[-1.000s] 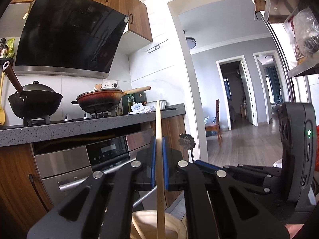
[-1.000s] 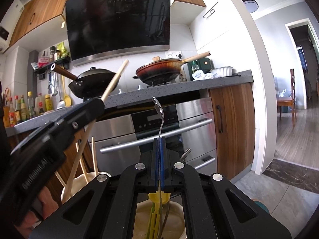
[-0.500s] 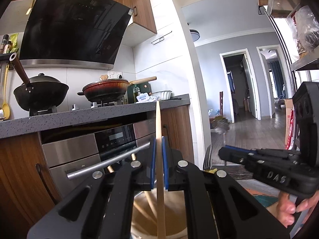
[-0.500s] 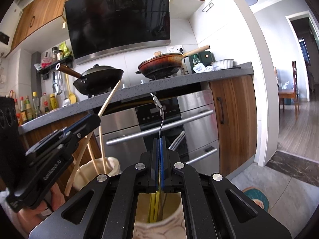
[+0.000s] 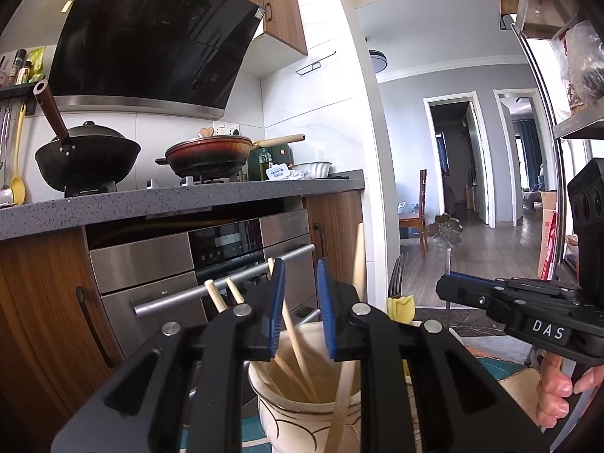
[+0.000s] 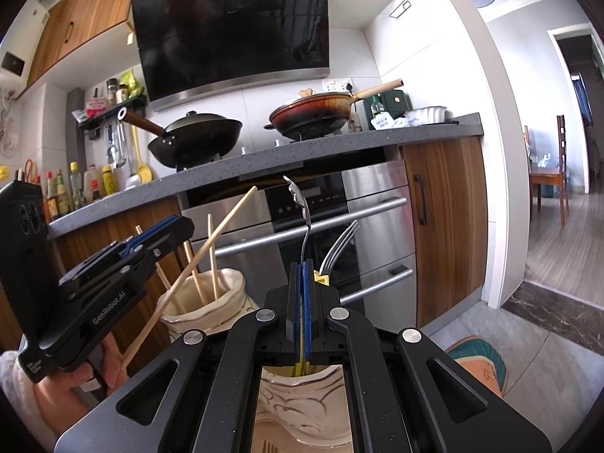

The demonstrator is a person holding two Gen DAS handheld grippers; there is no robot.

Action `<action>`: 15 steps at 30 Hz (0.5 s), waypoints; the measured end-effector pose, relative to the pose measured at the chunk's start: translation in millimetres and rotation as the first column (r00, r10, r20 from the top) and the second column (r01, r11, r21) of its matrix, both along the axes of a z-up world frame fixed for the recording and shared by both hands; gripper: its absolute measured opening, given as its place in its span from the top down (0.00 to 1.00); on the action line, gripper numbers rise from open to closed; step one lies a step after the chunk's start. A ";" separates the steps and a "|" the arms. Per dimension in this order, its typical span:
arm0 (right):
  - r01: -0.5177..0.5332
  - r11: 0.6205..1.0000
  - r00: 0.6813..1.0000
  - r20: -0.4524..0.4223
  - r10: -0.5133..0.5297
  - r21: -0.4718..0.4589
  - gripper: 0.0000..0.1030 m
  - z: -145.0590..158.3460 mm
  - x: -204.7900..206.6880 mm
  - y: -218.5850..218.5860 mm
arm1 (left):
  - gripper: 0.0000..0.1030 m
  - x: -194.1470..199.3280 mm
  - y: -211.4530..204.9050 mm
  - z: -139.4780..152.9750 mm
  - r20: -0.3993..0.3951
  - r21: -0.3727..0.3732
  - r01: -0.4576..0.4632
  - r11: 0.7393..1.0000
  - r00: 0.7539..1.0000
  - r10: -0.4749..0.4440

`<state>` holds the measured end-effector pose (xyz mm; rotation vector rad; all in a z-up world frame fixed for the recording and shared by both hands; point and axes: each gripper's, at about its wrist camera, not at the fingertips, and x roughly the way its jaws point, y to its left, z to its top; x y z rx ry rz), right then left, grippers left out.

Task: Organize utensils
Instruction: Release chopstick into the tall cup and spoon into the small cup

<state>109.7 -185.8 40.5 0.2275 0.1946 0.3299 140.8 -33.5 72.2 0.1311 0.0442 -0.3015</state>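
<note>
Left gripper (image 5: 300, 307) held above the cream jar (image 5: 302, 411), jaws spread, nothing between the blue pads (image 5: 277, 302). Wooden chopsticks (image 5: 298, 343) stood loose inside that jar, leaning against its rim; one longer stick (image 5: 356, 264) rose along the right finger, tilted slightly right. In the right wrist view, same jar (image 6: 222, 302) seen at left with chopsticks (image 6: 211, 256) fanned out of it, one long stick (image 6: 204, 264) crossing diagonally below the left gripper (image 6: 166, 234).

Right gripper (image 6: 304, 271) positioned over a second patterned jar (image 6: 302, 404), jaws pressed together, pinching the thin handle of a metal spoon (image 6: 305, 222), upright, ornate end uppermost. Fork (image 6: 339, 245) propped in the second jar just right of the spoon, tines up, tilted right. Yellow utensil (image 6: 321, 277) beside it, partly hidden. Black wok (image 6: 200, 139) and red pan (image 6: 313, 113) on the stove behind.
</note>
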 end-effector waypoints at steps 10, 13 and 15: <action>-0.023 0.999 0.999 -0.048 0.024 0.022 0.98 -9.6 7.3 -4.2 | 0.83 15.4 5.9 -9.3 -0.059 -0.046 -0.024 0.999 0.998 0.022; -0.045 0.998 0.997 -0.062 0.048 0.046 0.98 -11.3 7.3 -8.3 | 0.83 14.6 7.4 -9.8 -0.060 -0.045 -0.021 0.999 0.998 0.019; -0.052 0.997 0.996 -0.069 0.056 0.050 0.94 -10.5 7.8 -9.3 | 0.83 10.8 8.6 -8.8 -0.049 -0.044 -0.019 0.999 0.999 0.017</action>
